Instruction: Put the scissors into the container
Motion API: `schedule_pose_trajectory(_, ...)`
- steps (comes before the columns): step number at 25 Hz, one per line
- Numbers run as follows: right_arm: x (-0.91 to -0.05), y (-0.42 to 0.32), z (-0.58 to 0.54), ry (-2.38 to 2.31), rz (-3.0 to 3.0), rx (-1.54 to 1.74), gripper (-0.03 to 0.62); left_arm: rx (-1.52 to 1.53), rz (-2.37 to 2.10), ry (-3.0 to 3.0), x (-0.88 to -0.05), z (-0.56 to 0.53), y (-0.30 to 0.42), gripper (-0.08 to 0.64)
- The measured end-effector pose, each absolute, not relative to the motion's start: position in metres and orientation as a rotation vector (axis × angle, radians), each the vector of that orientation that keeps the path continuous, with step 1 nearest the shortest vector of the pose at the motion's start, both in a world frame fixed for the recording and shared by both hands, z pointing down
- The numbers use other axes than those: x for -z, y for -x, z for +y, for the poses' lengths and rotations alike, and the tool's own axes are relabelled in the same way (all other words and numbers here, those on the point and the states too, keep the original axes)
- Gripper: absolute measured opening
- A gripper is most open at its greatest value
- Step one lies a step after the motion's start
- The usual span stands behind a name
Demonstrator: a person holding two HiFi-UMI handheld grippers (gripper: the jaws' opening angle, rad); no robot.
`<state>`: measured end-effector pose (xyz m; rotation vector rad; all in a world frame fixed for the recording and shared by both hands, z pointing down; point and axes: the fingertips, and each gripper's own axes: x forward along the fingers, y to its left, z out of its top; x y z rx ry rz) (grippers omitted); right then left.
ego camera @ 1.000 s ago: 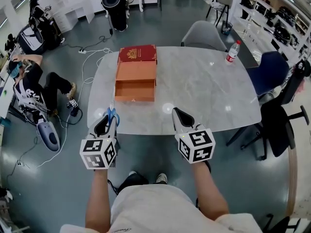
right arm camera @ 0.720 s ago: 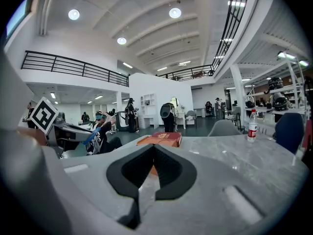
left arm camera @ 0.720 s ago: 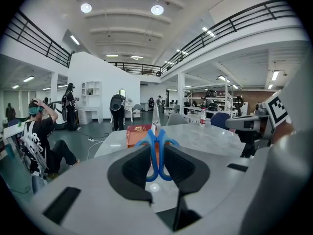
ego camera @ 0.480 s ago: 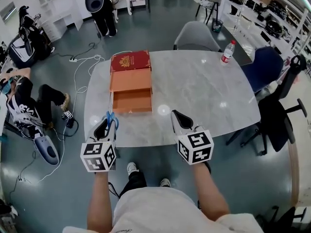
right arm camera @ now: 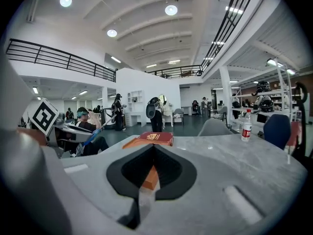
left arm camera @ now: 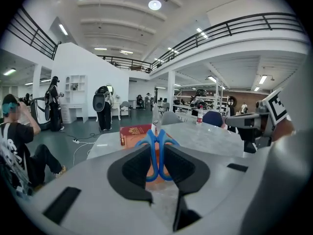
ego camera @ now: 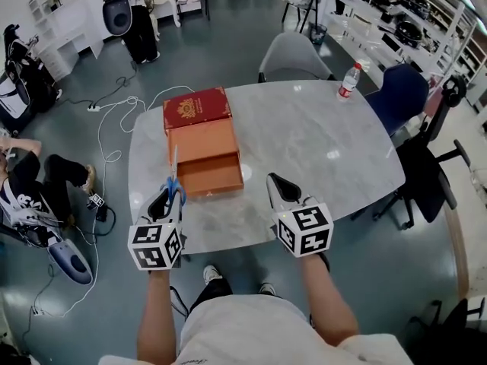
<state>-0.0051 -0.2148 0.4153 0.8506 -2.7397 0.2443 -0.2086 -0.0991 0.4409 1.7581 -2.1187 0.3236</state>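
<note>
My left gripper [ego camera: 169, 195] is shut on a pair of blue-handled scissors [ego camera: 174, 182], whose blades point away from me. It hovers over the near left part of the marble table [ego camera: 304, 143]. In the left gripper view the blue handles [left arm camera: 157, 151] sit pinched between the jaws of the left gripper [left arm camera: 157, 155]. The container is an open orange box [ego camera: 205, 157] with a red lid [ego camera: 196, 109] behind it, just beyond the scissor tips. My right gripper [ego camera: 274, 179] is shut and empty, to the right of the box. Its jaws [right arm camera: 153, 153] meet, with the orange box [right arm camera: 150, 178] showing below them.
A water bottle [ego camera: 348, 82] stands at the table's far right. A grey chair [ego camera: 293, 55] is at the far side, and a blue chair [ego camera: 399, 93] and a black chair [ego camera: 430, 173] are at the right. A person [ego camera: 30, 188] sits on the floor at left among cables.
Both grippers have come forward from the table's front edge to over the table. The scissor tips now reach the box's near left corner. The grips are unchanged.
</note>
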Motion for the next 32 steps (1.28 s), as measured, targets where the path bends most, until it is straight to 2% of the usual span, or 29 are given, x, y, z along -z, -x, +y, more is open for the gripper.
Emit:
schedule_pose_trajectory(10,-0.406,0.052,-0.213,-0.972,-2.677,-0.219,0.005,-0.385,-2.028,-1.881,-0.442,-0.114,0.258,0.083)
schedule_pose_trajectory(22,-0.403,0.088,-0.214,-1.120,-2.595,-0.176,0.005,-0.494,-1.850,-2.073,-0.453,-0.141,0.285,0.083)
schedule_pose_trajectory(32,-0.406,0.106,-0.216,-1.176,-2.544,-0.139,0.005,-0.762,-1.620,-2.250,-0.483,-0.162,0.288,0.083)
